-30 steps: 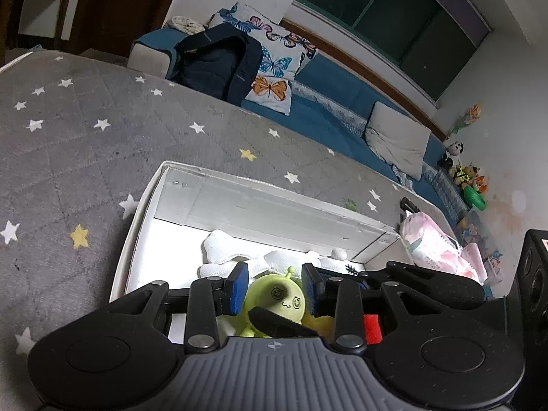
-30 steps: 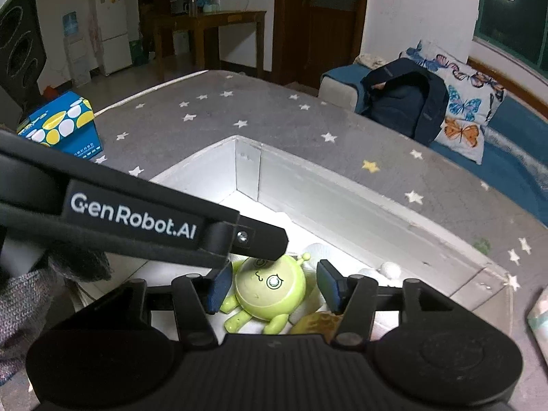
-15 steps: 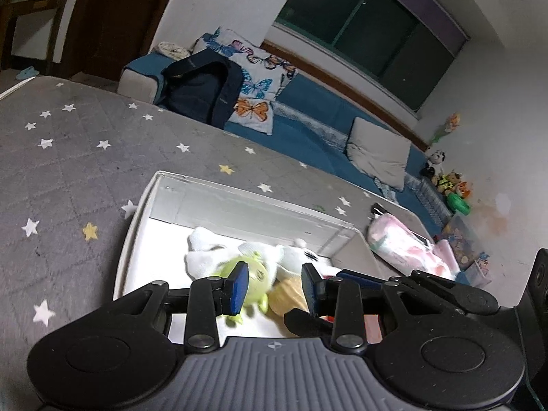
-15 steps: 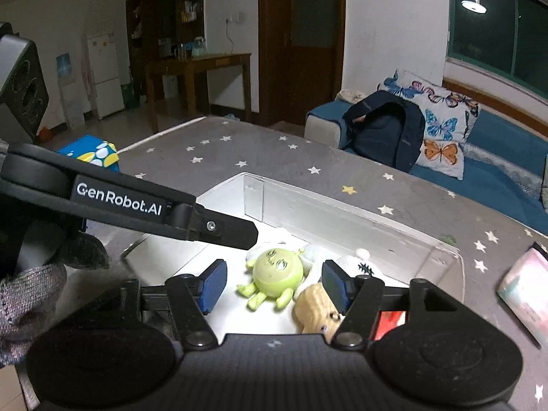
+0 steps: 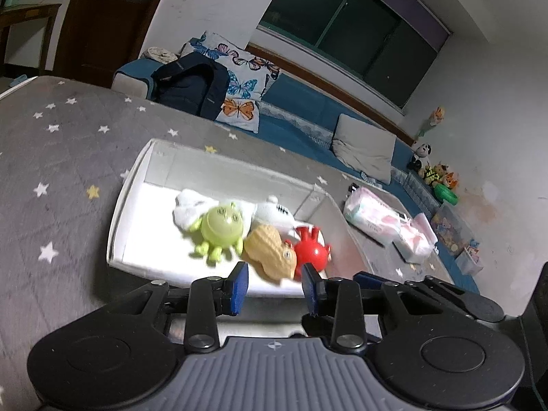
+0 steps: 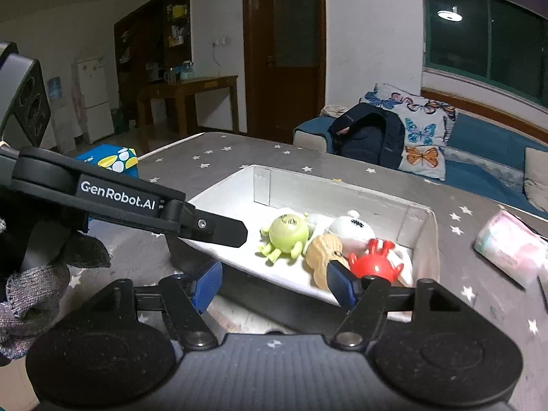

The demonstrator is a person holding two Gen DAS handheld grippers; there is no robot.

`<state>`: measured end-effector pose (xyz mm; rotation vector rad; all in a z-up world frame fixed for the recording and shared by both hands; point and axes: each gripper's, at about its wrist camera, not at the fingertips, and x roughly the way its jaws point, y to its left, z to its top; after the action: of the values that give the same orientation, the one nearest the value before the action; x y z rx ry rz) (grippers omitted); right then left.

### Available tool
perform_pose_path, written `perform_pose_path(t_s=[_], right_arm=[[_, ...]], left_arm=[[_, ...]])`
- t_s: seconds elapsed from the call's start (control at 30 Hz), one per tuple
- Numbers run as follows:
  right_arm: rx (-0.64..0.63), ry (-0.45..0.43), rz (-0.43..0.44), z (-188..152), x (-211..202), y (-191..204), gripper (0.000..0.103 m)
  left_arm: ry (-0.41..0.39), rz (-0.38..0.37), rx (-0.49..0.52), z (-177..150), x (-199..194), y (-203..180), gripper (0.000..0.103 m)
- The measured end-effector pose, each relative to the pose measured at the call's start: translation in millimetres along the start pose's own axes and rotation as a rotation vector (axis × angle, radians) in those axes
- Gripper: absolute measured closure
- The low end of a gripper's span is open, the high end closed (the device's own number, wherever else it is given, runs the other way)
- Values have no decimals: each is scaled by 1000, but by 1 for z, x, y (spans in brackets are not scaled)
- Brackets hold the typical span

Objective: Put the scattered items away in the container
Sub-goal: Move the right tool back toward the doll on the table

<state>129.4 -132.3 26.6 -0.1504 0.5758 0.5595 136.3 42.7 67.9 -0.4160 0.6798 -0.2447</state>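
White rectangular plastic container [image 5: 137, 188] sat ahead of both grippers, holding green round antennaed toy [image 5: 222, 227], tan peanut toy [image 5: 270, 251] and red spiky ball [image 5: 311, 250]. Left gripper [image 5: 274, 286] apart, empty; right gripper [image 6: 274, 282] opening, empty, apparently released.

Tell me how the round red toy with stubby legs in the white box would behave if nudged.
The round red toy with stubby legs looks like glossy plastic, so probably light and slippery. Its ball-shaped body may roll, though the legs and the neighbouring tan peanut-shaped toy should check it.
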Motion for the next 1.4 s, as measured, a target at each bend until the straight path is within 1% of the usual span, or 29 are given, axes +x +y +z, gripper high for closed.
perform_pose_path(t_s=[0.03,0.1,0.23,0.33,0.4,0.63,0.67,0.87,1.07,1.27,1.4], right_arm=[[1,-4,-6,-4,-4,1,33],[-1,-12,-19,-9,-9,3,27],[-10,-34,-50,-26,-23,7,20],[0,-43,-65,-36,-32,7,17],[8,-46,-66,-40,-37,6,12],[14,-50,-81,-58,-49,2,3],[13,-50,-85,-60,-50,2,0],[6,-44,-79,-69,-52,4,0],[37,-50,-37,-80,-48,5,0],[65,-1,-35,-83,-39,5,0],[86,10,-39,-86,-35,3,0]], left_arm=[[6,-2,-4,-4,-1,0,67],[16,-4,-9,-13,-3,1,67],[36,6,-12,-26,-3,1,67],[45,2,-21,-31,-3,1,67],[48,0,-24,-34,-2,2,67],[72,-9,-15,-43,1,0,67],[77,-8,-15,-45,2,0,67],[101,-21,-16,-50,9,-2,67],[127,-38,-17,-53,17,-5,67],[145,-54,-30,-55,23,-5,67],[154,-64,-38,-55,26,-5,67]])
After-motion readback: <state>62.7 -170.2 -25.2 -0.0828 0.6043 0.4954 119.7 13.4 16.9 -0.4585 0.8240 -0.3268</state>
